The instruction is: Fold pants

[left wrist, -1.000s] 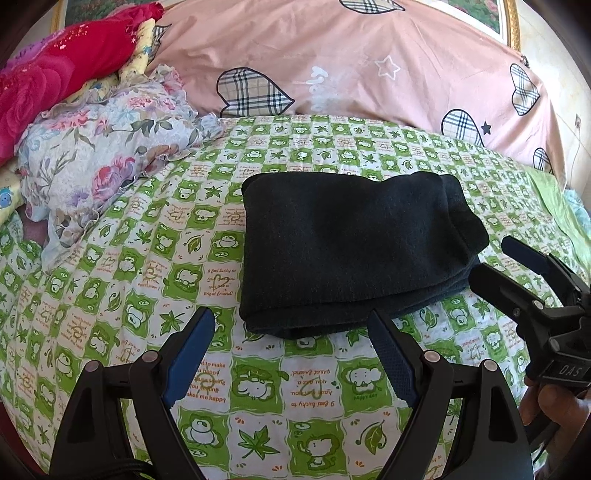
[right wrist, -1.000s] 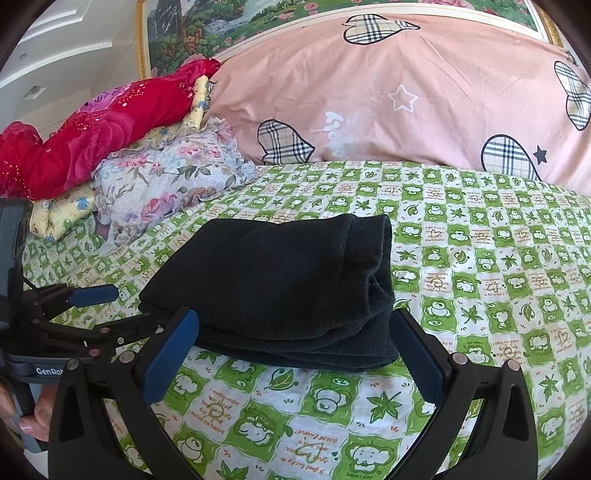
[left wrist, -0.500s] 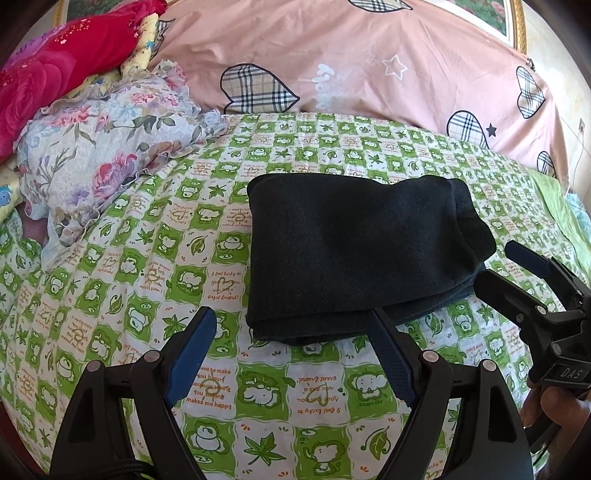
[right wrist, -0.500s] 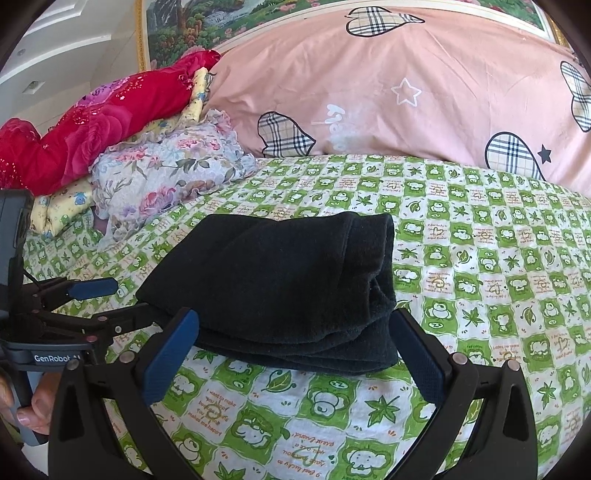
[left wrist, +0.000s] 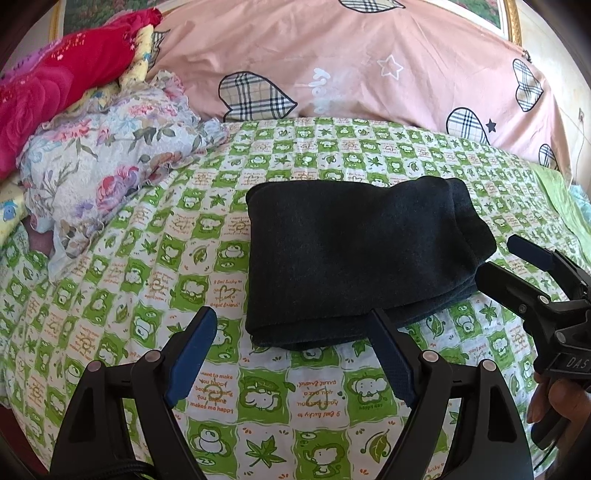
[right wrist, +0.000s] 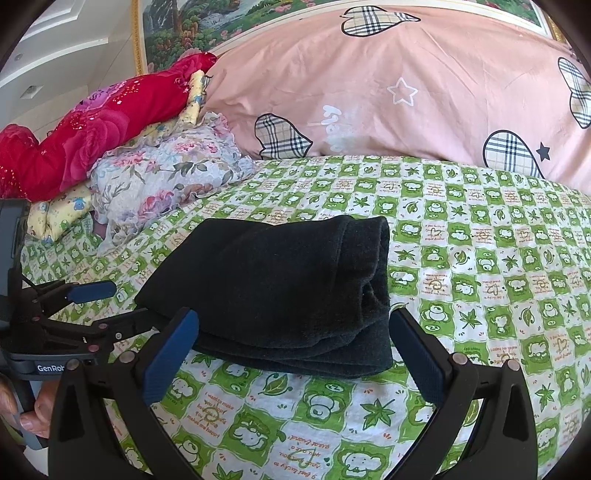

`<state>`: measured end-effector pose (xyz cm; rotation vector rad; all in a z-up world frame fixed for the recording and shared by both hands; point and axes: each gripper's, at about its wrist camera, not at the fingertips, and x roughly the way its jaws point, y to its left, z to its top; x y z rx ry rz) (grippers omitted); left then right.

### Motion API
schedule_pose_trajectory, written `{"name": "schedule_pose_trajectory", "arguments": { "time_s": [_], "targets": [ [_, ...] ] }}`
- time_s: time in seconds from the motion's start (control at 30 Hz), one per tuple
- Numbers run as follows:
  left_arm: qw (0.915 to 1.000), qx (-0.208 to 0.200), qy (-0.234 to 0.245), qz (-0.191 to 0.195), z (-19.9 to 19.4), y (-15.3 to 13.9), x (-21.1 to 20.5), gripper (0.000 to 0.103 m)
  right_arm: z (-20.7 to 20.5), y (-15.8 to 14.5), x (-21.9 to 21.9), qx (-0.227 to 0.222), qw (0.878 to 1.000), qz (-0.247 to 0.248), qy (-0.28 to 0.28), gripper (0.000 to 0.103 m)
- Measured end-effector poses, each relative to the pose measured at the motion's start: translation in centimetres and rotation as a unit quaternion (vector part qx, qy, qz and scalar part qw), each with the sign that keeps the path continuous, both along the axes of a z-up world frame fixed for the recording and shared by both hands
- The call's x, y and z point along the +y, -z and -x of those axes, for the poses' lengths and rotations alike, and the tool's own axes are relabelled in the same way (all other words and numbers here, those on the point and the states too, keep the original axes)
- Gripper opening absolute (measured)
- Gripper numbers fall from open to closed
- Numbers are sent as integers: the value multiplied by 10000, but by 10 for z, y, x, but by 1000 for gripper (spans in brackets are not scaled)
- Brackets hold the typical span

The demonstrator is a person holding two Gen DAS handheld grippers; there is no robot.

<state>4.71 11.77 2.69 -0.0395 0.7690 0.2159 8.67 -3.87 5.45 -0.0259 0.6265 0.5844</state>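
Pants [left wrist: 354,258], black and soft-looking, lie folded into a thick rectangular bundle near the middle of a bed, on a sheet [left wrist: 155,273] printed in green and white squares with cartoon animals and leaves. In the left wrist view the stacked folded layers show along the bundle's near edge and its right end. The left gripper [left wrist: 291,339] hangs low over the sheet just in front of the bundle, its two blue-padded fingers spread wide apart and holding nothing; the right-hand finger overlaps the near edge of the pants in the picture, though whether it touches the fabric cannot be told. The right gripper [right wrist: 293,334] sits at the other near corner, its fingers likewise spread wide and empty, one on each side of the bundle's layered end. Each gripper also appears at the edge of the other's view, with part of a person's hand [left wrist: 557,402] wrapped round its handle. Behind the pants, along the head of the bed, lies a large pink quilt [left wrist: 369,66] patterned with plaid hearts and small stars. To the left, well apart from the pants, is a crumpled floral cloth [left wrist: 110,155] with a red blanket [left wrist: 55,85] heaped above it. A framed landscape picture [right wrist: 229,22] hangs on the wall beyond
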Motion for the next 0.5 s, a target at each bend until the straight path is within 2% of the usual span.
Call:
{"name": "schedule_pose_trajectory", "arguments": {
  "time_s": [0.43,0.5],
  "targets": [
    [9998,-3,-3,-200,-8,-3,-4,82,-1,-2,0,-4,10000,-2,-31,103],
    [9999,51,-9,-137,-9,-2,-3,82,-1,-2,0,11,10000,-23,-27,103]
  ]
}}
